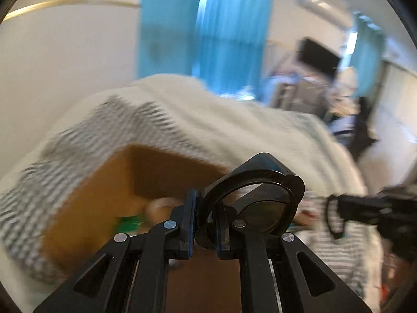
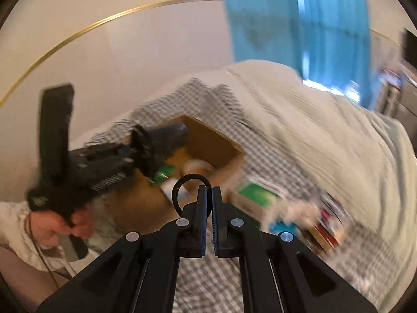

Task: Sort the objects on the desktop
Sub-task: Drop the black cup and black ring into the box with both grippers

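Cardboard box (image 2: pixel 208 143) already holds a tape roll (image 1: pixel 161 207) and something green, the left gripper (image 1: pixel 204 224) hangs above it clamped on a black lens-like gadget (image 1: pixel 260 198), while the right gripper (image 2: pixel 209 208), jaws together on a thin black loop (image 2: pixel 182 185), leaves blurred items, probably small boxes (image 2: pixel 258 198), beside it unsorted.

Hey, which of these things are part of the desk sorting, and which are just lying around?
Job:
left claw
black magnifier
cardboard box
tape roll
green box
right claw

Lying about:
blue curtain
checked cloth
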A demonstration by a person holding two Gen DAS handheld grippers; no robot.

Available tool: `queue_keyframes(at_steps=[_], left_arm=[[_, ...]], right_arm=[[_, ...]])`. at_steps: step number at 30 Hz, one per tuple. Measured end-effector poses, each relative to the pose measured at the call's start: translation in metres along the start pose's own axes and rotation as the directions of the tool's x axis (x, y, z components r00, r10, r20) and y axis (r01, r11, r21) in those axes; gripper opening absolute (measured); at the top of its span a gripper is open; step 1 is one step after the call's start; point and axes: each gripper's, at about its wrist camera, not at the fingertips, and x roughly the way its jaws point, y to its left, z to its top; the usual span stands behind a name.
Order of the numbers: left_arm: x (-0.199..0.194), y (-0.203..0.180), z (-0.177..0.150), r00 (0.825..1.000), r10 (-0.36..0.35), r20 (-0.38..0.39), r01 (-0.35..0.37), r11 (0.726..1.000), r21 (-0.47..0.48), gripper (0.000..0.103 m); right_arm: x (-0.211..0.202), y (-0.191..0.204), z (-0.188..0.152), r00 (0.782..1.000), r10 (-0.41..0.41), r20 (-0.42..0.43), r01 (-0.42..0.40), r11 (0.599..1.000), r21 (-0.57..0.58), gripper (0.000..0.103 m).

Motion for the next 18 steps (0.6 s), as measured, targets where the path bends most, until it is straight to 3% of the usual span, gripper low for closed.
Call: queue_keyframes(at_steps=[2, 6, 7, 8, 9, 10, 11, 18], left_arm=[[0.008, 0.025, -0.002, 0.996, 0.073, -0.046, -0.075, 0.996, -0.041, 0.012], [0.021, 0.058, -0.013, 0.982, 0.139, -0.126, -0.153, 0.982, -0.109, 0.014], [0.022, 0.062, -0.017, 0.98, 0.144, -0.137, -0.16, 0.981, -0.113, 0.022], [0.025, 0.066, -0.019, 0.977, 0.148, -0.155, -0.167, 0.979, -0.118, 0.037], [0.025, 0.068, -0.021, 0.976, 0.141, -0.164, -0.162, 0.979, -0.122, 0.047], [0.026, 0.069, -0.024, 0.975, 0.136, -0.175, -0.159, 0.979, -0.126, 0.064], [0.025, 0.07, -0.027, 0.975, 0.138, -0.172, -0.161, 0.979, -0.128, 0.073], [0.015, 0.059, -0.024, 0.977, 0.146, -0.153, -0.161, 0.983, -0.087, 0.08]], right_arm=[[0.021, 0.017, 0.015, 0.999, 0.037, -0.019, -0.037, 0.999, -0.03, 0.003], [0.055, 0.034, 0.031, 0.996, 0.074, -0.058, -0.076, 0.997, -0.031, 0.003], [0.063, 0.037, 0.033, 0.995, 0.078, -0.066, -0.079, 0.997, -0.019, 0.004], [0.068, 0.038, 0.034, 0.994, 0.081, -0.074, -0.082, 0.996, -0.014, 0.008], [0.071, 0.039, 0.034, 0.993, 0.083, -0.081, -0.085, 0.996, -0.012, 0.02], [0.073, 0.04, 0.033, 0.994, 0.077, -0.082, -0.079, 0.997, -0.016, 0.028], [0.073, 0.041, 0.031, 0.995, 0.069, -0.078, -0.071, 0.997, -0.017, 0.041], [0.057, 0.023, 0.022, 0.996, 0.055, -0.064, -0.05, 0.996, 0.074, 0.047]])
